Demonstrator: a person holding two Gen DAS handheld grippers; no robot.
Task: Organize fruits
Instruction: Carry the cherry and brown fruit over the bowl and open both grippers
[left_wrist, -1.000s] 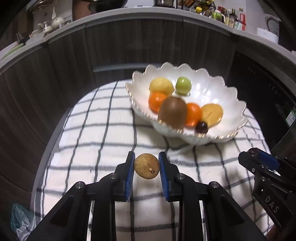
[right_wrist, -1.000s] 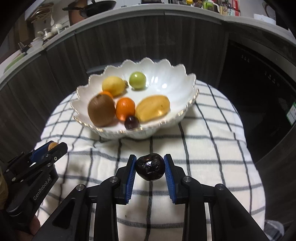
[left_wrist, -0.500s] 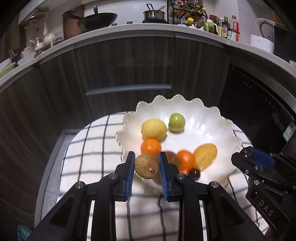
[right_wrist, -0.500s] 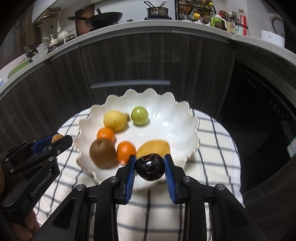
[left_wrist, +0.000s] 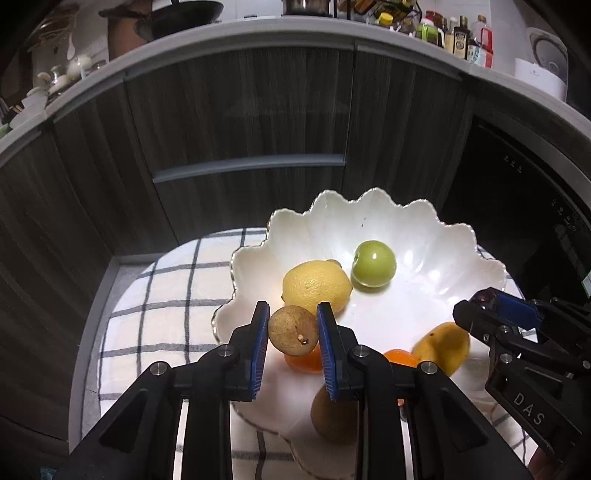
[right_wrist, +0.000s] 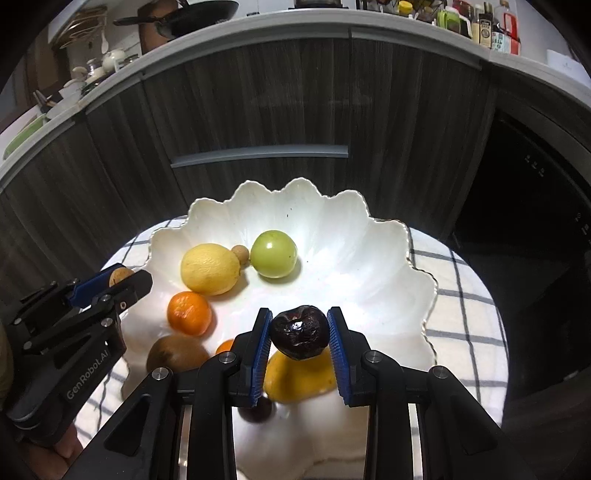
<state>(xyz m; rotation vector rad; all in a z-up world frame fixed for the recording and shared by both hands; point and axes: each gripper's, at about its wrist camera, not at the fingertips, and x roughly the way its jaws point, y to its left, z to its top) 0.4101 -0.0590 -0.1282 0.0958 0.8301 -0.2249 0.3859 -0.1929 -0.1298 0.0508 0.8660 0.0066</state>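
Both grippers have carried their fruit forward from over the checked cloth to over the bowl since a second ago.

Left wrist view: the left gripper (left_wrist: 291, 334) is clamped on a small tan fruit (left_wrist: 293, 330), stem scar facing the camera. The bowl (left_wrist: 369, 206) now lies directly under and ahead of the tips. A lemon (left_wrist: 316, 286) sits just beyond the held fruit, an orange (left_wrist: 304, 360) under it, and a green fruit (left_wrist: 373, 263) farther back. The right gripper (left_wrist: 480, 308) comes in from the right over the bowl's rim.

Right wrist view: the right gripper (right_wrist: 298, 334) is closed on a dark, wrinkled fruit (right_wrist: 299, 332), hanging over the bowl's (right_wrist: 295, 192) near half, above a yellow fruit (right_wrist: 299, 380). Bare white floor lies ahead and to the right. The left gripper (right_wrist: 127, 282) is at the bowl's left rim.

I judge each load needs only a drop; the right gripper has the clearer landing spot.
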